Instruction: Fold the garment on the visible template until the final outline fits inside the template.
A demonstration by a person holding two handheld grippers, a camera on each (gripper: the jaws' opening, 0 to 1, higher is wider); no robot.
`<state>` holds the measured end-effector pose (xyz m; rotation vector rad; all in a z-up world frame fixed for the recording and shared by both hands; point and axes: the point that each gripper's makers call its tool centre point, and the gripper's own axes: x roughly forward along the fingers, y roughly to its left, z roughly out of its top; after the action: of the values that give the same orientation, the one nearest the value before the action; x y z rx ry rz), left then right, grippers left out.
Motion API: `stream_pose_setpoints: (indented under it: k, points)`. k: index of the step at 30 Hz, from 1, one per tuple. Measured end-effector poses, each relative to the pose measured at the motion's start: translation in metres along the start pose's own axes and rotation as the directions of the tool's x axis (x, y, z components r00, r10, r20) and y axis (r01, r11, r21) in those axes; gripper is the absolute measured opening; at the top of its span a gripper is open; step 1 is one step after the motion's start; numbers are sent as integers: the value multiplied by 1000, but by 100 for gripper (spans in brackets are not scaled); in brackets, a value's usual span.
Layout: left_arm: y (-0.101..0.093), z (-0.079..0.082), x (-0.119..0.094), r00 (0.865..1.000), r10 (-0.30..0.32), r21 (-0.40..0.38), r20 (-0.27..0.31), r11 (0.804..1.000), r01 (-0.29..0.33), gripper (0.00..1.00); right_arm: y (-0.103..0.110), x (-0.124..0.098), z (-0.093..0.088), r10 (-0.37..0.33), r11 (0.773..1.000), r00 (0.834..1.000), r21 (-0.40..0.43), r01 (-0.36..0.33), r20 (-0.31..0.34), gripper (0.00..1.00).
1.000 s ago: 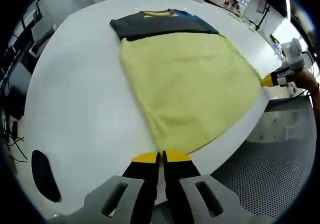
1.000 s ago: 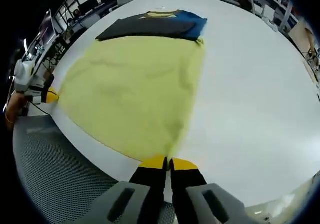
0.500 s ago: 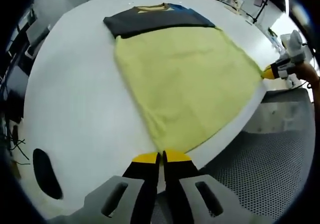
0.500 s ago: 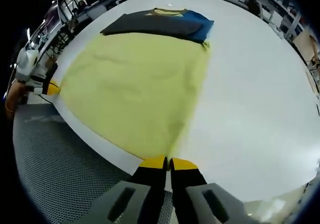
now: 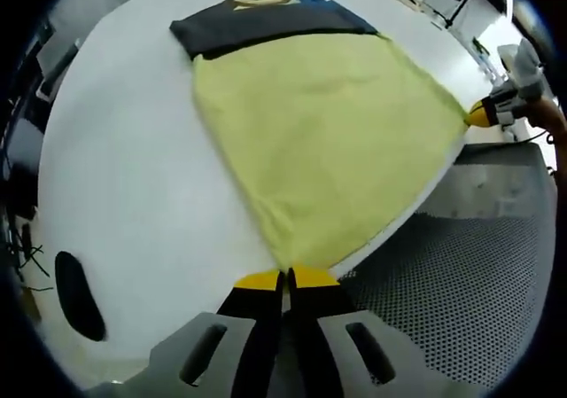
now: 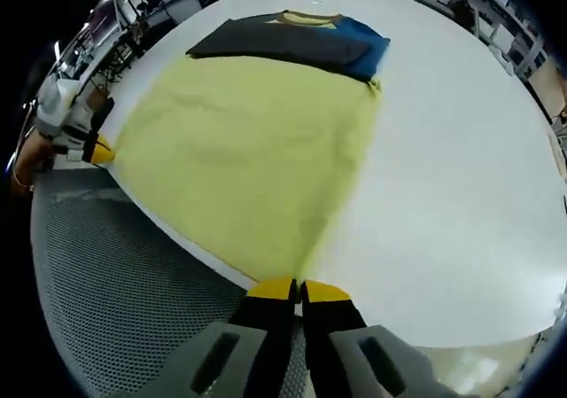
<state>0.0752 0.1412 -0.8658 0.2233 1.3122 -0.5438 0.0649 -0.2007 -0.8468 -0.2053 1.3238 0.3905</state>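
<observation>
Compared with a second ago, the table point(image 5: 124, 185) edge and the perforated floor point(image 5: 469, 292) take more of the lower frame in both views; the garment point(image 5: 319, 141) hem now reaches past the table edge. The left gripper point(image 5: 283, 279) is at bottom centre, jaws closed on one hem corner. The right gripper point(image 6: 298, 289) likewise pinches the other corner. The garment lies spread on the table, dark part at the top.
</observation>
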Motion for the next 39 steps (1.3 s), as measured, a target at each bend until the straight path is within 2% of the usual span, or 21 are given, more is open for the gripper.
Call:
stream_pose_setpoints:
  k: [16,21,27,31,32,35,39]
  points:
    - [-8,-13,-7,999,-20,11,-35,1000,21,0,7,-4,-11,29,1000,999,12,-28,-33,0]
    - [-10,-13,-12,999,-30,-5,-20,1000,30,0,9,-8,-10,41,999,999,19,-41,-26,0]
    - [-11,-7,-22,1000,-26,-8,12,1000,26,0,9,-16,-4,48,998,999,31,-48,8,0]
    - [-11,2,-28,998,-30,-8,48,1000,30,0,6,-22,7,42,998,997,51,-46,67,0]
    - [-10,7,-28,996,-37,-9,76,999,38,0,4,-24,11,33,997,995,61,-38,89,0]
    - [-6,7,-30,996,-38,-30,84,999,41,0,1,-29,16,30,996,993,83,-39,115,0]
    - [-2,13,-35,992,-35,-59,122,997,43,0,-2,-37,26,21,994,987,107,-39,159,0]
